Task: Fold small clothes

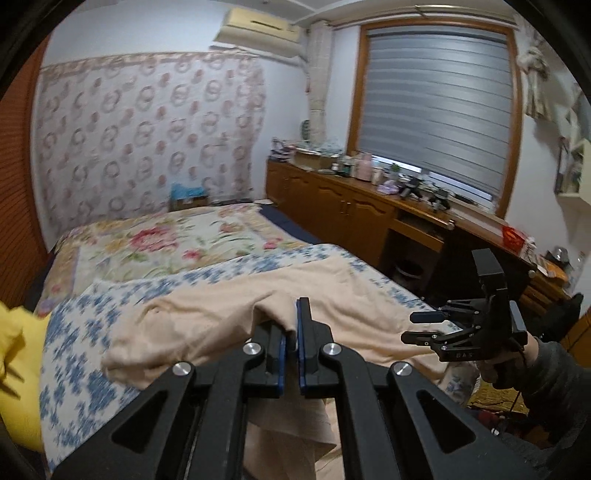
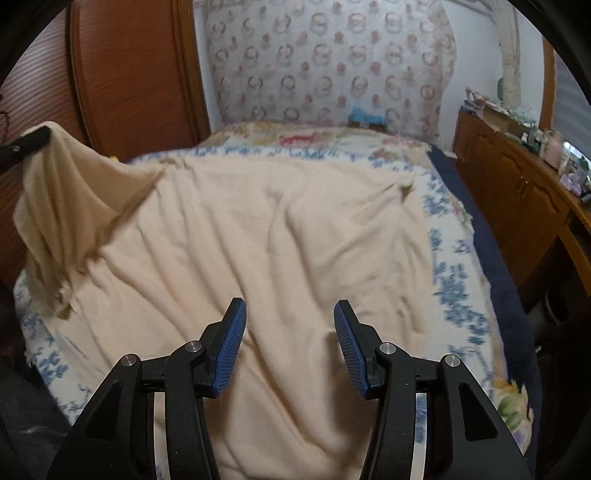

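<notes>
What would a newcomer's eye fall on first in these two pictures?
A big cream cloth spreads over the blue-flowered bedspread. The left tool is shut on one corner of it, which it holds lifted above the bed. The right tool hovers open above the cloth, holding nothing.

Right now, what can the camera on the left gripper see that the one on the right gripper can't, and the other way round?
Only the left wrist view shows the window blind, the air conditioner, a yellow cloth, and the right gripper, jaws apart and empty, held in a hand.

Only the right wrist view shows the cream garment spread wide, with one corner lifted at the left.

Both share the garment, the blue-flowered sheet, the wooden cabinets, and the left gripper shut on that corner.
</notes>
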{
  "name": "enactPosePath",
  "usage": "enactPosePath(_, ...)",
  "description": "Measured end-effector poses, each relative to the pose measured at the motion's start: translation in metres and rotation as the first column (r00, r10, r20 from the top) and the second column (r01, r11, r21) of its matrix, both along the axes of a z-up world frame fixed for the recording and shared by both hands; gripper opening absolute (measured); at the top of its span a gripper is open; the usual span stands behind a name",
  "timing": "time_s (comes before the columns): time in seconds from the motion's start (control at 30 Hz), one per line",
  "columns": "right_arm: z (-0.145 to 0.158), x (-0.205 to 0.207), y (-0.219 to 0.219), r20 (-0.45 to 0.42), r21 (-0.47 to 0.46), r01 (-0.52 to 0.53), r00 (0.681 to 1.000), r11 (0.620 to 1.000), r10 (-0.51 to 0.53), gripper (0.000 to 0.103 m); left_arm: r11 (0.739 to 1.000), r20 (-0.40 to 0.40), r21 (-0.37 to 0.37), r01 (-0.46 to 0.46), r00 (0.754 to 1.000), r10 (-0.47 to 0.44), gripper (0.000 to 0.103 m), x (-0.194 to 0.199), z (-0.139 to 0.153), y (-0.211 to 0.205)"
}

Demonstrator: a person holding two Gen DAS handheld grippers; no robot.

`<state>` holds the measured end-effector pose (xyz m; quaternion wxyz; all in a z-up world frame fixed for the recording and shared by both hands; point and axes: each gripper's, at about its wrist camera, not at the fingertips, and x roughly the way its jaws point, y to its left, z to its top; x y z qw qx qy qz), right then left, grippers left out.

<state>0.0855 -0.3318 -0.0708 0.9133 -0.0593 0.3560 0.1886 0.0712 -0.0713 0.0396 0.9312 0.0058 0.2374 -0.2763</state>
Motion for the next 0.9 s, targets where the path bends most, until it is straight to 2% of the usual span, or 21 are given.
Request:
enactPosePath(0.27,0.025,-0.019,-0.029,0.061,0.031,0.061,0.996,0.998,-0.062,0.051,0.99,0.007,0.024,0.137,0.99,-0.138,0.001,0.006,0.018,-0.064)
enactPosePath(0.5,0.041,-0.028,-0.056,0.104,0.045,0.122,0.986,0.991,-0.127,0.05,0.971,-0.029,0.034,0.235,0.972,-0.234,0.002,0.01,0.029,-0.116)
enactPosePath(0.53,0.042,-0.029,-0.058,0.107,0.046,0.132,0.985,0.99,-0.136,0.05,0.97,-0.053,0.036,0.24,0.97,-0.238,0.004,0.013,0.027,-0.121)
enactPosePath(0.6,0.043,-0.031,-0.062,0.111,0.043,0.143,0.983,0.989,-0.147,0.05,0.969,-0.065,0.03,0.245,0.968,-0.243,0.015,0.015,0.024,-0.125)
enactPosePath(0.67,0.043,-0.032,-0.067,0.115,0.038,0.15,0.981,0.988,-0.154,0.05,0.969,-0.06,0.035,0.243,0.969,-0.241,0.039,0.014,0.023,-0.124)
enactPosePath(0.83,0.043,-0.031,-0.066,0.114,0.036,0.146,0.982,0.989,-0.15,0.051,0.982,-0.059,0.046,0.182,0.982,-0.18,0.053,0.014,0.015,-0.103)
enactPosePath(0.9,0.042,-0.03,-0.064,0.112,0.035,0.138,0.984,0.99,-0.141,0.051,0.987,-0.052,0.061,0.146,0.988,-0.143,0.054,0.016,0.01,-0.093)
